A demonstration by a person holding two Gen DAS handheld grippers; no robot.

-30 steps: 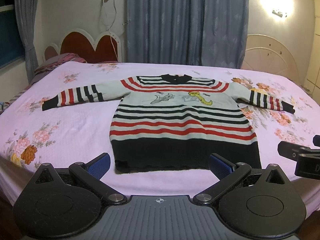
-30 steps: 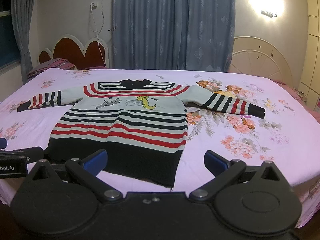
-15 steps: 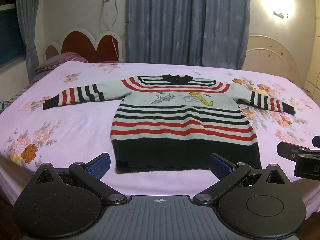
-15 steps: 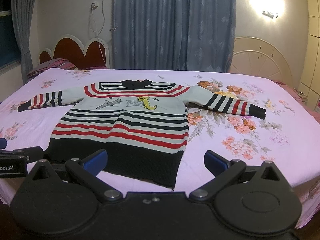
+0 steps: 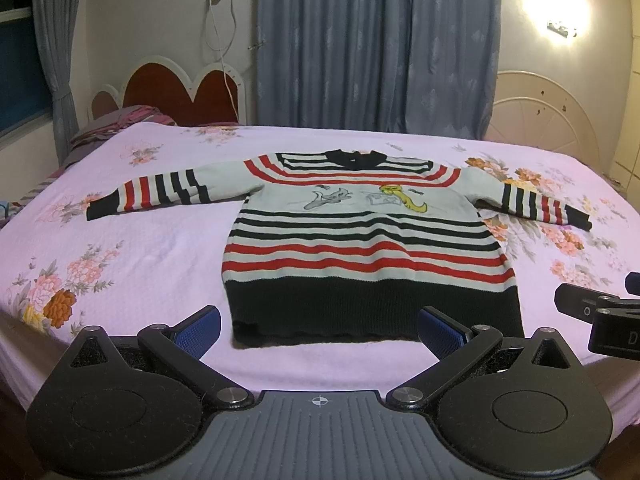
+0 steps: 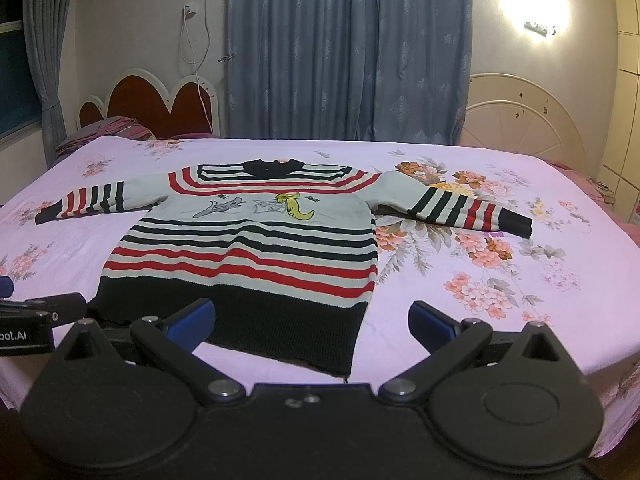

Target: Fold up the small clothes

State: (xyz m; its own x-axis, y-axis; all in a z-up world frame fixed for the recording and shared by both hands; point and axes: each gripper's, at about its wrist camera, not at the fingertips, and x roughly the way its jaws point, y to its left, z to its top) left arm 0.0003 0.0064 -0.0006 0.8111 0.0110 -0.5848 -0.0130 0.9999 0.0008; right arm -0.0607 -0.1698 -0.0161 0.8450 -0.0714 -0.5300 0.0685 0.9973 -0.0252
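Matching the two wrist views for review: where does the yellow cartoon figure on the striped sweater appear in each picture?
Left wrist view: the yellow cartoon figure sits right of centre, on the pale chest band of the striped sweater.
Right wrist view: it lies just left of centre, in the upper half.
Shared landmark: the sweater's black collar, above and to the left of the figure in both.

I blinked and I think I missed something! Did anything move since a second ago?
Almost nothing. Both views drifted very slightly, so the tools barely shifted. Nothing was grabbed or let go. The striped sweater lies flat on the floral bedsheet as before, sleeves spread. The left tool and right tool stay open, hovering near the black hem.
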